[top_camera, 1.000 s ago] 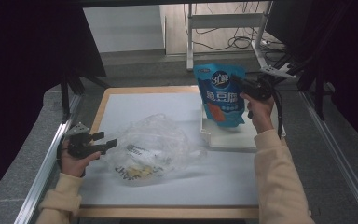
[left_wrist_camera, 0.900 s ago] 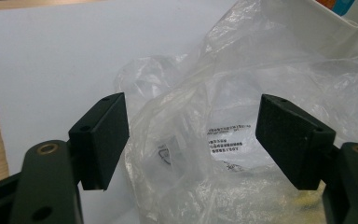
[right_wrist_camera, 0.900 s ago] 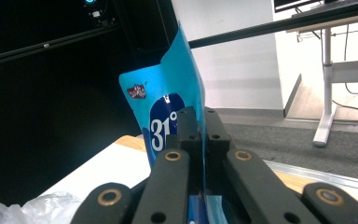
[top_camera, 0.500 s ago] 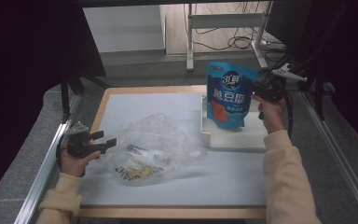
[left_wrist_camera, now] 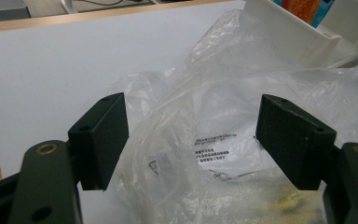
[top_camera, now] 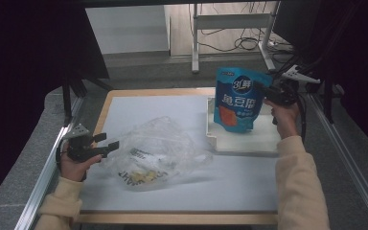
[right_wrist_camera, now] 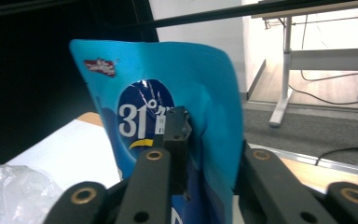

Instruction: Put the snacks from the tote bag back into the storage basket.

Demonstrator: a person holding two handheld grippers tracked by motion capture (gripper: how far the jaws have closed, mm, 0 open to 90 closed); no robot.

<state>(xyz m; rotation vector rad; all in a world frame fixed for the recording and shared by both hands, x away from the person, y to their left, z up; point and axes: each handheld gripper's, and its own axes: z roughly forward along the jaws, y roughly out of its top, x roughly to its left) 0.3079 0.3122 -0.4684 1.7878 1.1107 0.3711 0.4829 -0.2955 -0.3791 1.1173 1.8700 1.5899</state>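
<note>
- A white mat [top_camera: 182, 191] is covering a wood-edged table [top_camera: 139, 92], with dark curtains hanging at both sides and a pale floor with desk legs and cables showing beyond the far edge.
- A white tray [top_camera: 249, 141] is sitting on the right half of the mat, and a blue snack pouch [top_camera: 237, 98] is standing upright in it, its printed face turned toward the near side.
- The right gripper [top_camera: 263, 91] is reaching in from the right at the pouch's upper right edge, held by a hand in a cream sleeve [top_camera: 299, 187].
- In the right gripper view the pouch [right_wrist_camera: 168, 93] is sitting between the black jaws; those jaws have just been opening, and whether the pads are pressing on the foil at this instant I cannot tell.
- A crumpled clear plastic bag [top_camera: 158, 151] is lying on the mat's centre-left, just left of the tray, with pale yellowish contents showing near its near edge.
- The left gripper [top_camera: 110, 143] is hovering at the left edge of the mat, pointing right toward the bag.
- In the left gripper view its jaws are standing wide apart, with the bag [left_wrist_camera: 214, 140] lying between and beyond them and neither pad pressing the film.
</note>
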